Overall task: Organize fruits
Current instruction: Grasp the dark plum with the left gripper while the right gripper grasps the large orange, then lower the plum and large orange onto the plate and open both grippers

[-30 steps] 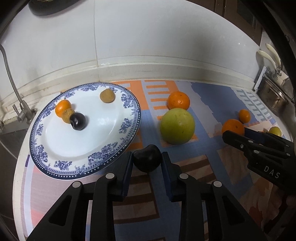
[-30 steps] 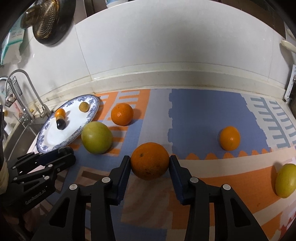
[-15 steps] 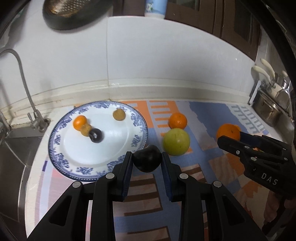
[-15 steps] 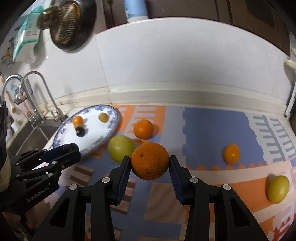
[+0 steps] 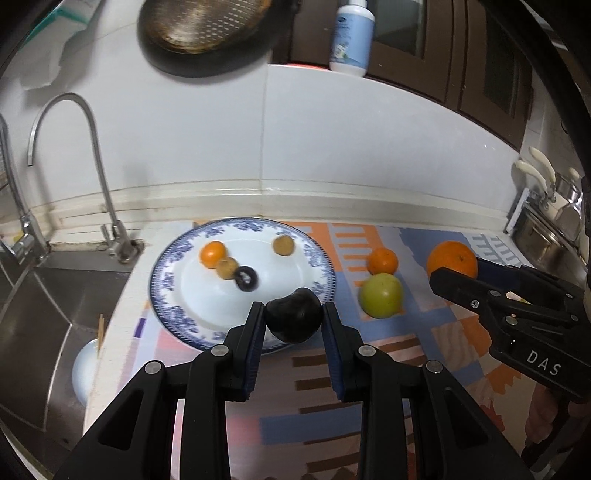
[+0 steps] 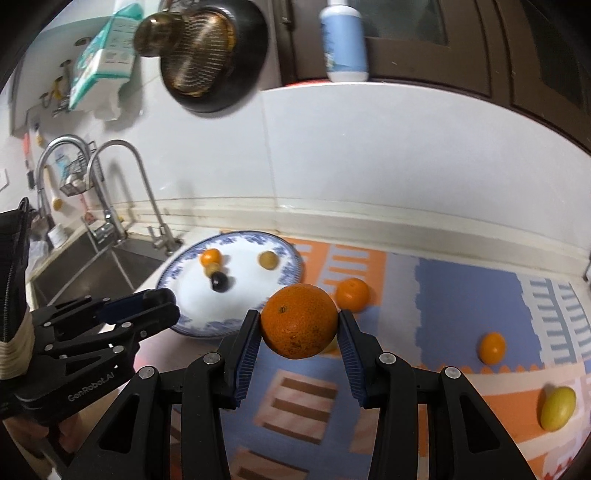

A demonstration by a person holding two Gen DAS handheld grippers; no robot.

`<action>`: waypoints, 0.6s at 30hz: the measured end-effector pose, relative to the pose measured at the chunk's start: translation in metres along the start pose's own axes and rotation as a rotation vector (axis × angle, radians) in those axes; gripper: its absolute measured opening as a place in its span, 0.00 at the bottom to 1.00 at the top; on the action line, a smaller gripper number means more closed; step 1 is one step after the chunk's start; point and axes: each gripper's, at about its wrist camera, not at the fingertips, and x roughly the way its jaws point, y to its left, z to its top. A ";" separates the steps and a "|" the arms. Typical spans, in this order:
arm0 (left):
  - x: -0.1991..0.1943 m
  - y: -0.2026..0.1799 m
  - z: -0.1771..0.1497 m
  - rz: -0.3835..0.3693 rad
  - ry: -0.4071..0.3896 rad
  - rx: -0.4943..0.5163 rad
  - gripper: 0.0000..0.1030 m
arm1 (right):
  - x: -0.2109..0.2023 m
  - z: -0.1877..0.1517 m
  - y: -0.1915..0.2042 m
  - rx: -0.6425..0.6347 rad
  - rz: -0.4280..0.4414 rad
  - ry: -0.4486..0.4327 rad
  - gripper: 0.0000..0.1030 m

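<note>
My left gripper [image 5: 293,319] is shut on a dark plum [image 5: 293,319], held in the air over the near rim of the blue-and-white plate [image 5: 173,306]. The plate holds a small orange [image 5: 212,254], two small brown fruits and another dark plum [image 5: 245,278]. My right gripper [image 6: 299,326] is shut on a large orange [image 6: 299,326], raised above the patterned mat to the right of the plate [image 6: 288,266]. On the mat lie a green apple [image 5: 381,295], a small orange [image 6: 352,294], another small orange [image 6: 492,348] and a yellow lemon [image 6: 557,408].
A steel sink [image 5: 44,295] with a tap [image 5: 92,155] lies left of the plate. A white tiled wall [image 5: 295,147] backs the counter. A dark pan [image 5: 207,33] and a bottle [image 6: 343,40] stand on a ledge above. Pots [image 5: 554,221] sit at the far right.
Both grippers have risen off the mat with their fruit, the plum and the large orange. The view has pulled back, so the plate and loose fruit look smaller and farther away.
</note>
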 end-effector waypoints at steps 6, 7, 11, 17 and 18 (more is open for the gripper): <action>-0.005 0.016 0.001 0.040 -0.013 -0.011 0.29 | 0.008 0.010 0.018 -0.023 0.056 -0.007 0.42; -0.005 0.019 0.001 0.046 -0.016 -0.011 0.29 | 0.009 0.011 0.019 -0.026 0.063 -0.005 0.42; -0.003 0.026 0.003 0.066 -0.021 -0.009 0.29 | 0.017 0.016 0.029 -0.047 0.081 -0.004 0.42; 0.007 0.040 0.007 0.081 -0.022 -0.015 0.29 | 0.035 0.026 0.038 -0.053 0.092 0.002 0.42; 0.008 0.042 0.008 0.085 -0.023 -0.016 0.29 | 0.038 0.027 0.039 -0.053 0.093 0.004 0.42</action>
